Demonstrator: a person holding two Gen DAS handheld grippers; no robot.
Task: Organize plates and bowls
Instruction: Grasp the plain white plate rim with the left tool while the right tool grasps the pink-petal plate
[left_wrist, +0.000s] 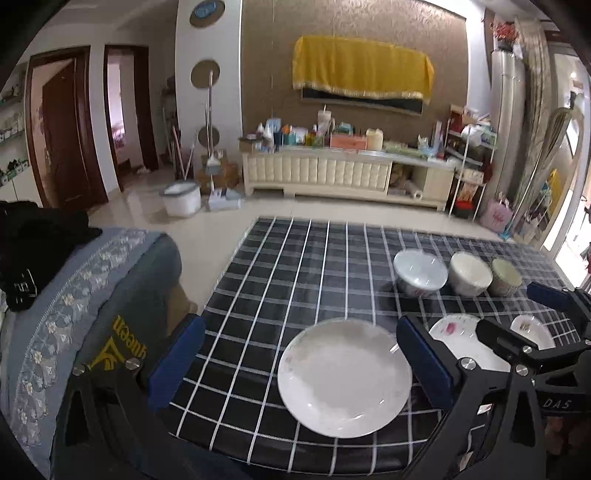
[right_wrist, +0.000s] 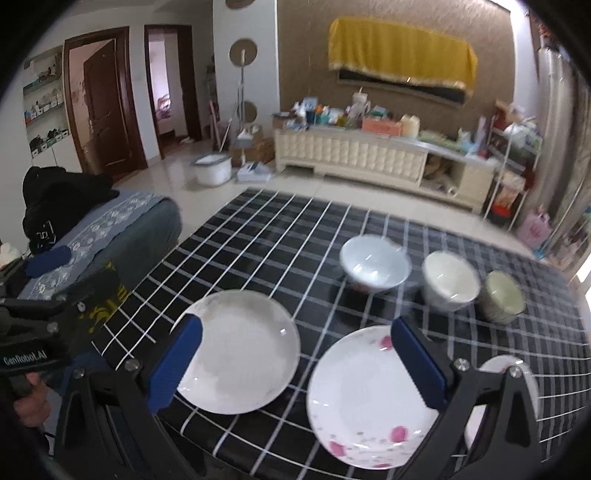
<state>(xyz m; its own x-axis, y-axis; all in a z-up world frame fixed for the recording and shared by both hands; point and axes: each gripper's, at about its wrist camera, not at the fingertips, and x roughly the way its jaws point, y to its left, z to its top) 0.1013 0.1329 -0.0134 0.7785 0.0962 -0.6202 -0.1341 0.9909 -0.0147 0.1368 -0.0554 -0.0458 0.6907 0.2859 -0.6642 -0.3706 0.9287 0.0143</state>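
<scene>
Three plates lie in a row near the front of the checked table (left_wrist: 280, 258): a plain white plate (left_wrist: 344, 376) (right_wrist: 240, 350), a pink-flowered plate (left_wrist: 461, 339) (right_wrist: 369, 398), and a small plate (left_wrist: 532, 330) (right_wrist: 517, 373) at the right. Behind them stand three bowls: a white bowl (left_wrist: 420, 272) (right_wrist: 375, 264), a cream bowl (left_wrist: 470, 273) (right_wrist: 450, 281) and a greenish bowl (left_wrist: 505, 277) (right_wrist: 500, 297). My left gripper (left_wrist: 301, 365) is open and empty, astride the white plate. My right gripper (right_wrist: 297, 367) is open and empty, over the gap between the white and flowered plates. It also shows in the left wrist view (left_wrist: 554, 317).
A grey-blue sofa (left_wrist: 92, 288) with black clothing on it (left_wrist: 37, 243) stands left of the table. Beyond the table's far edge are tiled floor, a white bucket (left_wrist: 181, 199) and a cluttered TV cabinet (left_wrist: 332, 173).
</scene>
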